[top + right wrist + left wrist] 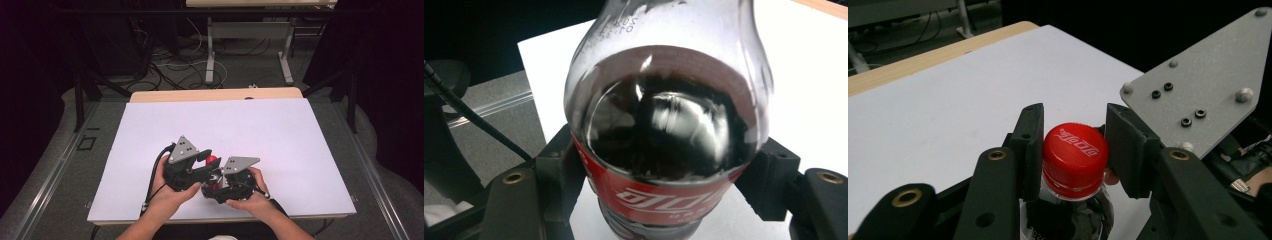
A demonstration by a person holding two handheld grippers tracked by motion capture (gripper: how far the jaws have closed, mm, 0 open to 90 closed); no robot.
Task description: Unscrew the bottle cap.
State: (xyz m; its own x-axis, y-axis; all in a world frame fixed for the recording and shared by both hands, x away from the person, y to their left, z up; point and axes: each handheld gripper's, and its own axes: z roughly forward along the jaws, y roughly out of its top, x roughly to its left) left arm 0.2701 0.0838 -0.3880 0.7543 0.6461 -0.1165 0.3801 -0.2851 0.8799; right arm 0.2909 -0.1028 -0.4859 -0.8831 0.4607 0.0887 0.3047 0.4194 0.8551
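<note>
1. White table (280, 130), near edge: cola bottle (664, 150) upright between both tools.
2. Right gripper (664, 200) clamped on the labelled body.
3. Left gripper (1074, 150) pinching the red cap (1075, 157) (pads pressed to both sides).
4. Cap seated on the neck; unscrewing apparently ahead.

A: Even overhead light; the white table (260, 125) is bright, the room around it dim.

B: Up close, glare streaks the bottle (664, 125) glass between the right jaws, and the jaw bases look soft. The cap (1075, 155) stays sharp.
</note>
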